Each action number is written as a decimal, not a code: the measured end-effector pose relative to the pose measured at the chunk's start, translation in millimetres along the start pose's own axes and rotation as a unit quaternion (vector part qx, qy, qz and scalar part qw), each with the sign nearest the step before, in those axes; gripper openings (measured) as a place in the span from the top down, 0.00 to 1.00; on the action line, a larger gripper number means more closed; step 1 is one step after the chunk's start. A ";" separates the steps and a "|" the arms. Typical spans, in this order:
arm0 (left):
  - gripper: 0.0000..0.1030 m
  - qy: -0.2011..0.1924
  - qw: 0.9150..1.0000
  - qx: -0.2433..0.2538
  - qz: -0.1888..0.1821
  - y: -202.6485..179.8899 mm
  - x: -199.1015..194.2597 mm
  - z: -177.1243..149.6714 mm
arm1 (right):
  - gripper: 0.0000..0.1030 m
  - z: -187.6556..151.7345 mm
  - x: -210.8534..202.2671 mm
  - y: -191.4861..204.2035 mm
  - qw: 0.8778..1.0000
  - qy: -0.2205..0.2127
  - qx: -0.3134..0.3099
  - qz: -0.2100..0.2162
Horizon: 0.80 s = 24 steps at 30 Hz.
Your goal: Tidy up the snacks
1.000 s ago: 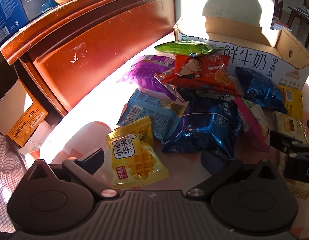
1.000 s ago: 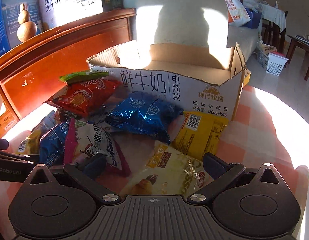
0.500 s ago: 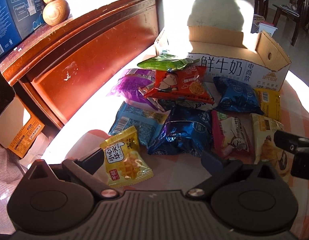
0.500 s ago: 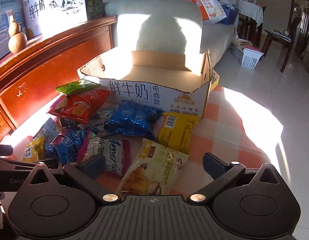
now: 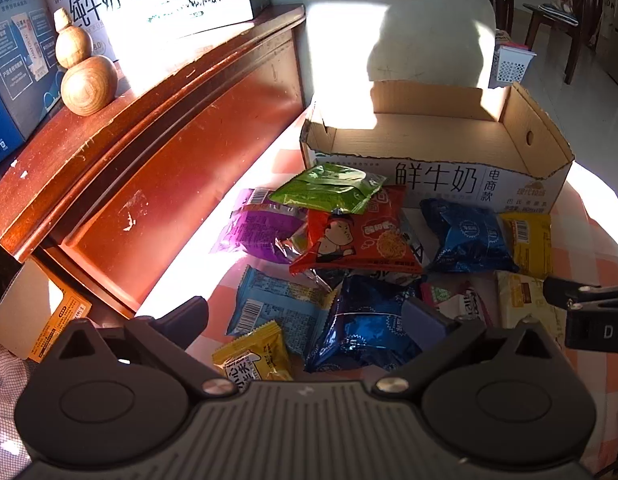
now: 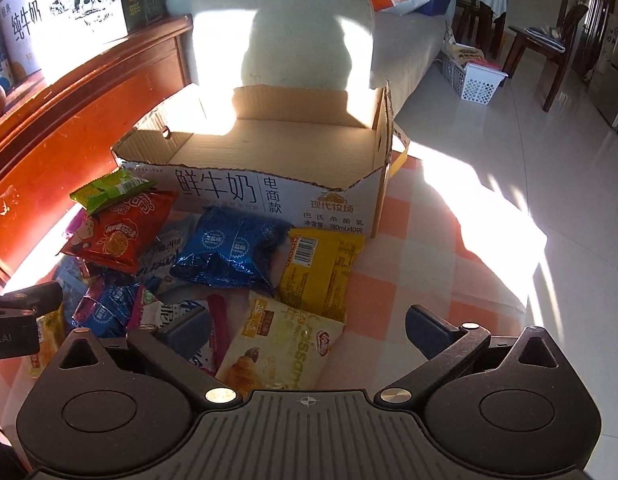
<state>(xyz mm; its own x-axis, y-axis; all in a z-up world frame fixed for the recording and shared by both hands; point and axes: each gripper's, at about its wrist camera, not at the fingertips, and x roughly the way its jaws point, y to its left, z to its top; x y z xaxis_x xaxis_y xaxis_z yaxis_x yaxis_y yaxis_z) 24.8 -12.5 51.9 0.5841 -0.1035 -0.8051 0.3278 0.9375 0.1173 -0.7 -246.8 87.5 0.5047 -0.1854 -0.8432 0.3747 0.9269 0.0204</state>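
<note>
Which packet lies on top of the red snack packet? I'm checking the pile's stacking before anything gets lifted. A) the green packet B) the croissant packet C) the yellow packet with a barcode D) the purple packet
A: the green packet overlaps the top edge of the red snack packet, next to the cardboard box.
</note>
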 end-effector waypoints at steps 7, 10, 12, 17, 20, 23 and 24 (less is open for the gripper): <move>0.01 0.001 1.000 0.024 0.015 -7.6 13.3 -7.1 | 0.00 -5.3 12.4 4.2 1.000 0.015 -0.006 -0.021; 0.01 0.000 0.999 0.031 0.019 -10.1 13.3 -8.0 | 0.00 -6.9 17.0 4.0 0.999 0.027 0.004 -0.018; 0.01 0.006 0.999 0.031 0.016 -11.1 14.8 -8.5 | 0.00 -8.5 19.2 6.6 0.999 0.033 0.008 -0.015; 0.01 0.004 0.999 0.033 0.017 -13.3 14.6 -10.8 | 0.00 -9.6 17.7 12.9 0.999 0.032 0.007 -0.018; 0.01 0.007 0.999 0.031 0.012 -14.0 15.5 -10.8 | 0.00 -8.5 17.6 14.2 0.999 0.032 0.009 -0.015; 0.01 0.011 0.999 0.031 0.010 -15.9 17.2 -11.6 | 0.00 -9.1 19.6 16.3 0.999 0.035 0.003 -0.019; 0.01 0.010 0.999 0.032 0.011 -17.0 17.4 -11.8 | 0.00 -9.3 19.6 17.0 0.999 0.035 0.002 -0.019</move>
<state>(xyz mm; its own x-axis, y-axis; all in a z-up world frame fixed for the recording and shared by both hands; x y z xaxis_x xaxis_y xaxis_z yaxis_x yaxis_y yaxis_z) 20.6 -26.3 29.0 0.5760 -0.0760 -0.8139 0.3620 0.9165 0.1705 8.3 -231.7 66.3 0.4344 -0.1963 -0.8791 0.3947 0.9188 -0.0102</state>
